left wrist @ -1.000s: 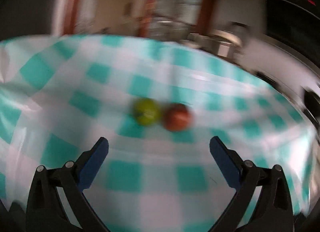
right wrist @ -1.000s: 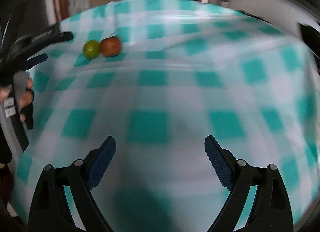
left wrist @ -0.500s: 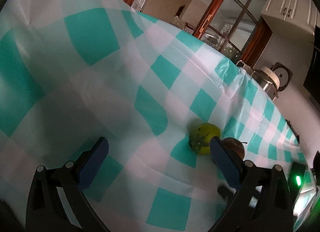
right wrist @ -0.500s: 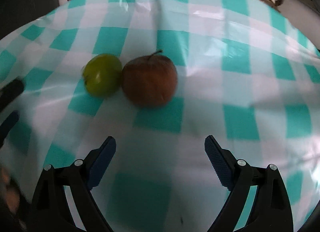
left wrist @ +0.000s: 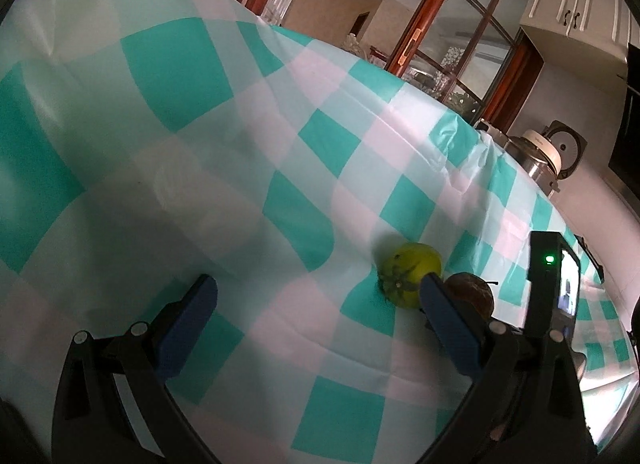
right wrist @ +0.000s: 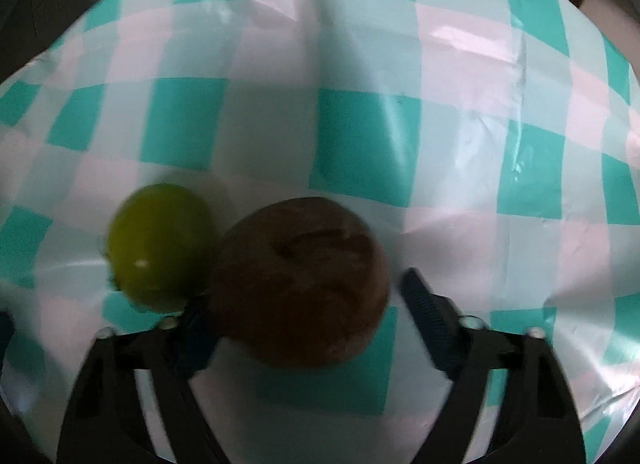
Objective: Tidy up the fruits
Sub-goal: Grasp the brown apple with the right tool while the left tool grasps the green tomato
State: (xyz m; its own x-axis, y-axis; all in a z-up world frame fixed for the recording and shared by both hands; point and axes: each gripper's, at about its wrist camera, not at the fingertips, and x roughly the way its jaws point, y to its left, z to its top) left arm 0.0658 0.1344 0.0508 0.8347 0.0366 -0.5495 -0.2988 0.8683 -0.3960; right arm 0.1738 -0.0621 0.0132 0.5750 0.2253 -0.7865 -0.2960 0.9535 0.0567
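Right hand-held gripper wide open around brown fruit | green fruit touching | left hand-held gripper open, empty

Dim room, daylight coming from the glass door behind the table. Left wrist view is fairly sharp; fisheye bends the checked tablecloth hard and the corners go black. Soft shadow under the green fruit. Right wrist view is darker and motion-blurred: green fruit and brown fruit smeared, out of focus. Pale glare streaks on the glossy cloth upper right. Tiny green LED glows.
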